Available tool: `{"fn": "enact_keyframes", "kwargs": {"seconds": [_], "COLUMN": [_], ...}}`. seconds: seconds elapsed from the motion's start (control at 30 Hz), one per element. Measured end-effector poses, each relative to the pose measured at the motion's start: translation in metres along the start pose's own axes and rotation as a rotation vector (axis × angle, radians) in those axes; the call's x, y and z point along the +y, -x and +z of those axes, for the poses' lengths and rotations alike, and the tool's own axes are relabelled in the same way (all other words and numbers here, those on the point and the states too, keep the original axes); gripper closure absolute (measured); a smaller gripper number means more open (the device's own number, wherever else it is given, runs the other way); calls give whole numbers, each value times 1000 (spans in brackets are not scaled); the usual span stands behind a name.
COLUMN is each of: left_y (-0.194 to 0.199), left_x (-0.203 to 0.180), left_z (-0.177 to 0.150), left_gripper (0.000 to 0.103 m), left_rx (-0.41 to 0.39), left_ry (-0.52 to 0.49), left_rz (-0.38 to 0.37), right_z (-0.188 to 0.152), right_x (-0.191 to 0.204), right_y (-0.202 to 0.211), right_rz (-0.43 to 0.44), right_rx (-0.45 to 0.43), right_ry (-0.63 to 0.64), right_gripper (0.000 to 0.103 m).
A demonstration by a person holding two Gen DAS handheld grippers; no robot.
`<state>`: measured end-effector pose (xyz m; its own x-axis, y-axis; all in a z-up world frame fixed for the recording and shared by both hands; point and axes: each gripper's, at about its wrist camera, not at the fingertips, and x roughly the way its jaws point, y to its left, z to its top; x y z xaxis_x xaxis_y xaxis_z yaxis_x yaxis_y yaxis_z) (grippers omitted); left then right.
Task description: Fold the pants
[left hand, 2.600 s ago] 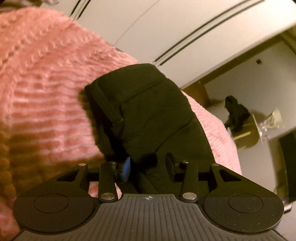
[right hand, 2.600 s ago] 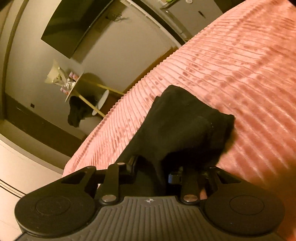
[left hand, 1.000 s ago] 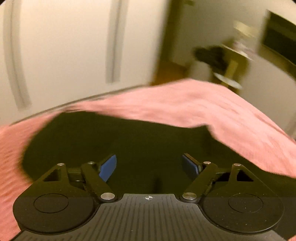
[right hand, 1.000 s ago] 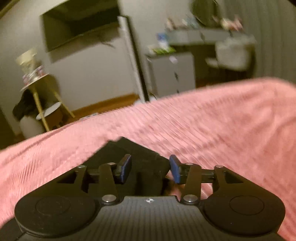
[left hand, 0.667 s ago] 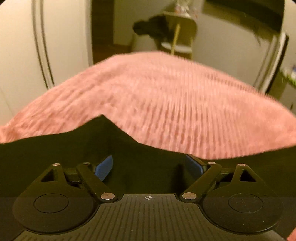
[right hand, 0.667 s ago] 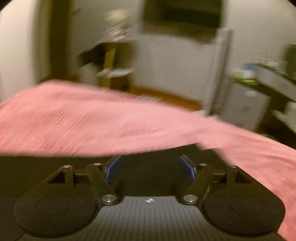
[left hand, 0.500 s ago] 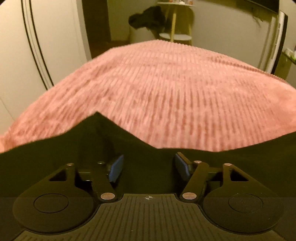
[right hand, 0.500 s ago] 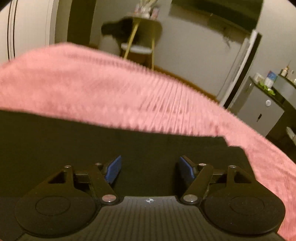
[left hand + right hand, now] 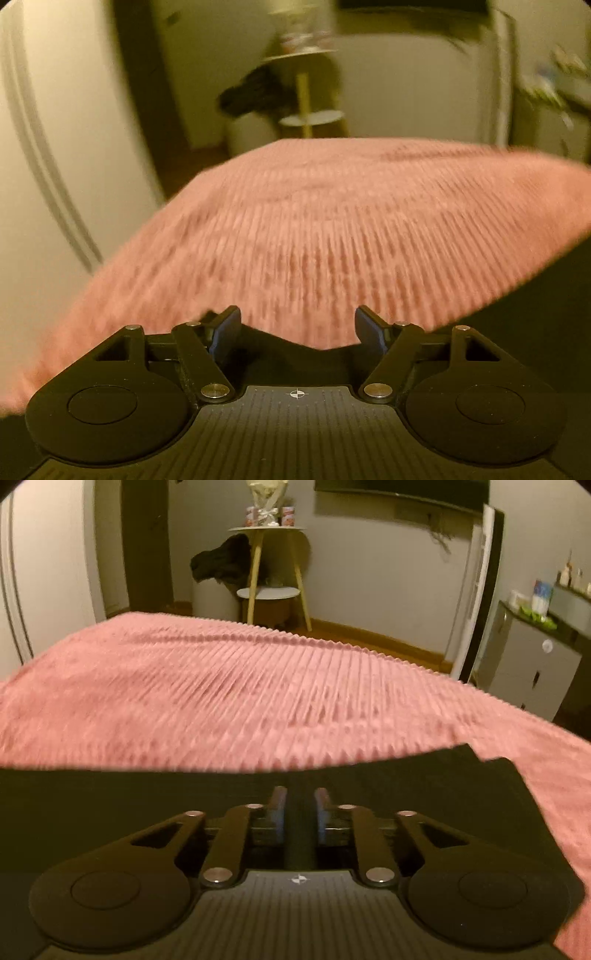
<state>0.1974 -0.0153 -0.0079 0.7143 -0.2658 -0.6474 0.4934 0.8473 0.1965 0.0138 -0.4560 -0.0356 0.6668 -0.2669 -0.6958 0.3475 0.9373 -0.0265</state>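
The left tongs (image 9: 297, 328) stood wide and were opening, their blue pads (image 9: 225, 332) clear of the cloth; the black pants (image 9: 295, 360) lay under and just behind the fingertips, an edge of them dipping between the fingers and more of the dark cloth running off to the right. The pants lay on a bed under a pink ribbed blanket (image 9: 332, 229). That view was blurred. The right tongs (image 9: 299, 805) were narrow and closing, with a raised fold of the pants (image 9: 406, 786) standing between the pads (image 9: 277, 806); whether the pads pressed on it could not be told for sure, though they looked close against it. The pants spread flat across the near edge of the blanket (image 9: 258, 686), their corner ending to the right. Beyond the bed stood a small table (image 9: 269, 557) with dark clothes (image 9: 221, 563) draped beside it.
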Motion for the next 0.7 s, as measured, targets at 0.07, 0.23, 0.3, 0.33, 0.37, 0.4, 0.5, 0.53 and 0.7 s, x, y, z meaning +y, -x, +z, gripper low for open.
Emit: {"fn": "enact_keyframes", "kwargs": {"seconds": [0.07,0.23,0.3,0.33,0.37,0.4,0.5,0.53,0.7], "left_y": [1,-15,-27,-30,-31,-33,-41,-45,-34], "left_x": [5,8,17,22,26,28,33,36,49], "left_z": [-3,-14,-21,-24,-24,-23,-18,-17,-12], "left_gripper": [27,11,15,18,20,25,72,79,98], "left_rx": [31,123,195,204,195,191,208,223,179], "left_ry": [3,37,165,228,268,288,314,330,411], "left_rz": [-62,-49,-47,-45,-40,-28,47,62,79], "right_z": [-12,-37,-44,-47,-49,-50,-51,-50,-41], "right_x": [-1,-15,-19,-20,-21,-22,-28,-28,-44], "right_y": [12,25,29,32,35,37,39,38,42], "right_rz": [3,0,-2,-1,0,1,7,7,-57], "right_rx": [-1,8,-8,-17,-24,-30,-35,-36,-71], "right_ry": [-13,-180,-235,-253,-276,-299,-343,-351,-375], "right_gripper": [70,60,60,59,59,59,59,59,60]}}
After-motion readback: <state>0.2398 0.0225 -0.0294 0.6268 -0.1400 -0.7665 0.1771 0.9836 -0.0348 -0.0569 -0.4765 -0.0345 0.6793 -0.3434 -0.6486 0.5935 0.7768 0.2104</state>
